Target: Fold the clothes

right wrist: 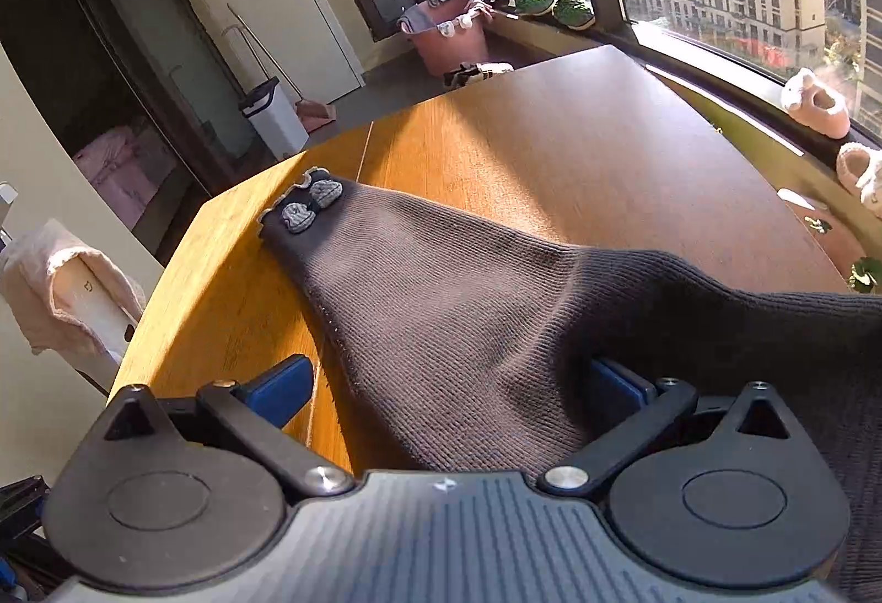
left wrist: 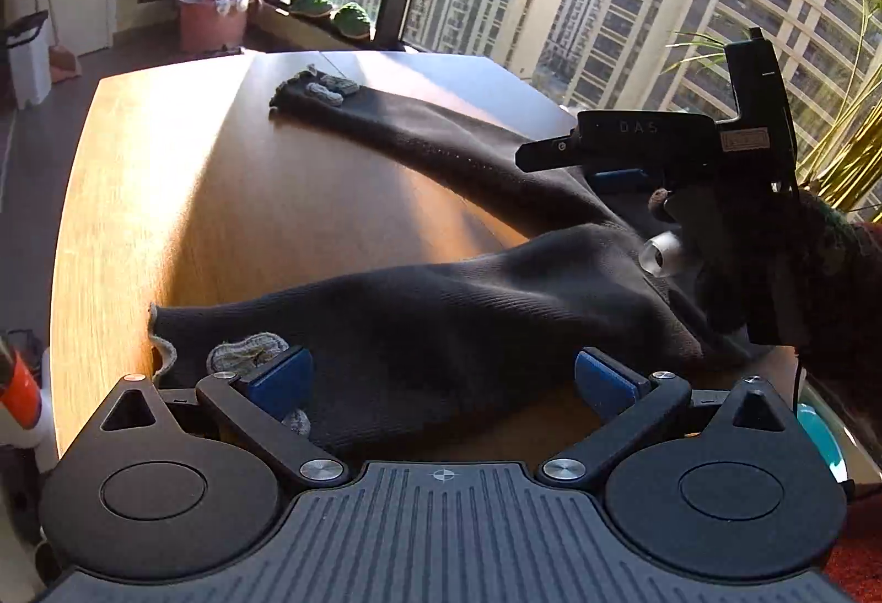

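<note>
Left gripper [left wrist: 441,377]: jaws spread wide, blue pads clear of the cloth, nothing grasped.
Right gripper [right wrist: 449,382]: jaws apart too, knit lying loose between them, unpinched.
Dark knit garment [left wrist: 441,316]: spread flat on the wooden table [left wrist: 138,195], two sleeves reaching out.
Near cuff [left wrist: 165,355]: just beside the left pad.
Far cuff [right wrist: 308,203]: near the table's edge.
Pink bucket [left wrist: 212,16]: on the floor by the window.

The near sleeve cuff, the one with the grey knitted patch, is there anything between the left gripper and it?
Nothing visible blocks it. The left gripper stands wide open directly over the near sleeve of the dark sweater, with the grey knitted patch by its left pad. Only bare wooden table lies beside the cuff.
</note>
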A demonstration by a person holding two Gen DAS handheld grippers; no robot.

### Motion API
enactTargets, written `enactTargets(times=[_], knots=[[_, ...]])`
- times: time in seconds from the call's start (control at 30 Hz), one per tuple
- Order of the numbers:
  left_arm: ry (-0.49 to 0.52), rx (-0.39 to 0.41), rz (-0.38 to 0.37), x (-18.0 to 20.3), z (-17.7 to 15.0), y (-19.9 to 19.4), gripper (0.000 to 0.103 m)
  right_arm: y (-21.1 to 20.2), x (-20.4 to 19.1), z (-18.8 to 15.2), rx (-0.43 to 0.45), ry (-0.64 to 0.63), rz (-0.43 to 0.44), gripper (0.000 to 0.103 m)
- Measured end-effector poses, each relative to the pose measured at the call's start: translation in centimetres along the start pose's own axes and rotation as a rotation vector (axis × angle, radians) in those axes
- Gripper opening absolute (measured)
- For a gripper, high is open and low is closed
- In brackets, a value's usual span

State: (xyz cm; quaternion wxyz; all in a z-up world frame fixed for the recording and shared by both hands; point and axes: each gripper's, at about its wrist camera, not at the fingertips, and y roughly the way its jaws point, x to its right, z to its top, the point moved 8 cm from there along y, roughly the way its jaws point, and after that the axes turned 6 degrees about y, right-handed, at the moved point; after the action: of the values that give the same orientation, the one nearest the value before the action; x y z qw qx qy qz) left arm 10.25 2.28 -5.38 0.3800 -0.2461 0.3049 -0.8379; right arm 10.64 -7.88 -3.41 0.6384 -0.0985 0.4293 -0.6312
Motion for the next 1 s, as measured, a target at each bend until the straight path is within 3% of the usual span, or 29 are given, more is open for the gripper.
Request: enactTargets(times=[0.07, 0.17, 0.23, 0.37, 0.43, 0.53, 0.67, 0.8, 0.93, 1.0], knots=[[-0.024, 0.018, 0.004, -0.4, -0.2, 0.1, 0.103, 2.0, -2.4, 0.3, -0.033, -0.114, 0.054, 0.103], [-0.023, 0.021, -0.001, -0.4, -0.7, -0.5, 0.103, 3.5, -6.3, -1.6, -0.114, -0.459, 0.184, 0.103], [0.000, 0.018, 0.002, -0.1, -1.2, -0.7, 0.103, 3.2, -6.9, -3.3, -0.130, -0.663, 0.169, 0.103], [0.028, 0.014, 0.025, -0.5, -1.5, -0.5, 0.103, 0.1, -3.6, -2.6, -0.143, -0.599, 0.149, 0.103], [-0.007, 0.020, -0.023, -0.9, -0.9, -1.0, 0.103, -1.8, -1.7, -1.6, -0.089, -0.557, 0.113, 0.103], [-0.037, 0.094, -0.075, -1.1, 2.3, -1.7, 0.103, -5.1, 1.0, -0.6, -0.008, -0.420, 0.127, 0.103], [0.029, 0.175, 0.003, -0.5, 8.8, -0.5, 0.103, -5.7, 2.8, 0.0, 0.021, -0.192, 0.199, 0.103], [0.068, 0.155, 0.047, -1.3, 15.1, 5.2, 0.103, -3.9, 3.3, 2.6, 0.126, -0.073, 0.116, 0.103], [0.005, 0.127, 0.106, -4.9, 18.8, 11.1, 0.103, -1.0, 6.4, 5.2, 0.096, 0.213, 0.066, 0.103], [-0.069, 0.079, 0.130, -6.8, 18.6, 12.8, 0.103, 0.0, 7.1, 5.8, 0.079, 0.259, 0.085, 0.103]])
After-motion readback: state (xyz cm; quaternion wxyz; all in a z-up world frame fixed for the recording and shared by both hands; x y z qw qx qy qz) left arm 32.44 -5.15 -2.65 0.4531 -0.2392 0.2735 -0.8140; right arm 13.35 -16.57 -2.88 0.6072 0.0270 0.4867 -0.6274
